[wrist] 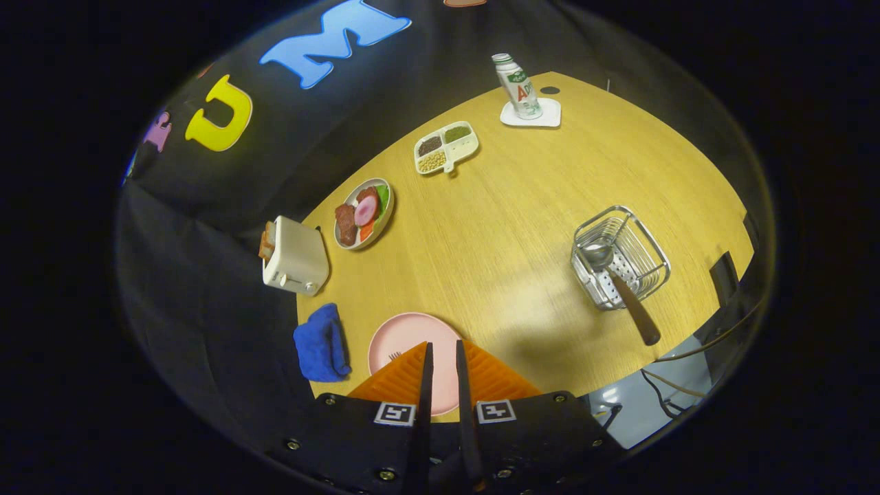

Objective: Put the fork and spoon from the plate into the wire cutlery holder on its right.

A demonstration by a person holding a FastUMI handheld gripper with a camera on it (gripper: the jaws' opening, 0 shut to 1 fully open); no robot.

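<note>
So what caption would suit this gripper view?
Spoon already in wire holder; gripper nearly closed above pink plate, fork still there.

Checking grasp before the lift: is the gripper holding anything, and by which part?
Cannot be told. The gripper has its fingers nearly together over the pink plate, hiding most of the fork.

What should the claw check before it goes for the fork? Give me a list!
1. Spoon already in the wire cutlery holder: ok, bowl end inside, handle leaning out over the rim.
2. Fork on the pink plate: ok, its tines peek out beside the fingers.
3. Claw over the plate: ok, fingers sit above it.
4. Claw gripping the fork: cannot tell, the fingers are close together with a narrow gap, and what lies between them is hidden.
5. Table between plate and holder: ok, bare wood.
6. Blue cloth away from the fork: ok, it lies beside the plate.
</note>
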